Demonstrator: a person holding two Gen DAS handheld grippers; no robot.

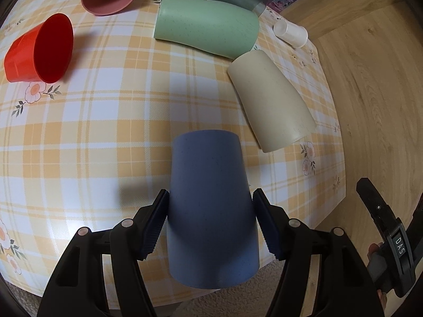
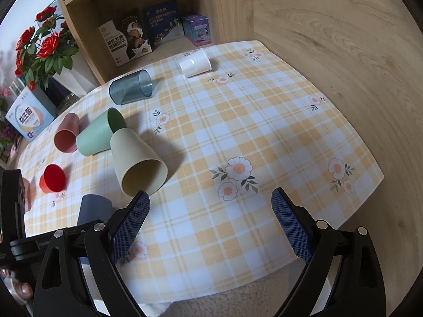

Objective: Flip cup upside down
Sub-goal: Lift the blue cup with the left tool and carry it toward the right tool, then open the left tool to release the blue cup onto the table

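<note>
1. The left gripper [image 1: 210, 222] clamps the speckled blue plastic cup [image 1: 208, 211] at the checked tablecloth's [image 1: 111, 121] near edge, closed base pointing away.
2. The right gripper [image 2: 210, 225] hangs open, empty.
3. Next, likely: rotate the cup rim-down and set it flat.

I see matt, finely speckled plastic on the blue cup [image 1: 211, 211], glossy plastic on the red cup [image 1: 39, 50], a smooth sheeny checked cloth on the table [image 2: 238, 132], grained wood panels [image 2: 343, 52], and ribbed blue pads [image 2: 129, 222] on my black plastic tools.
</note>
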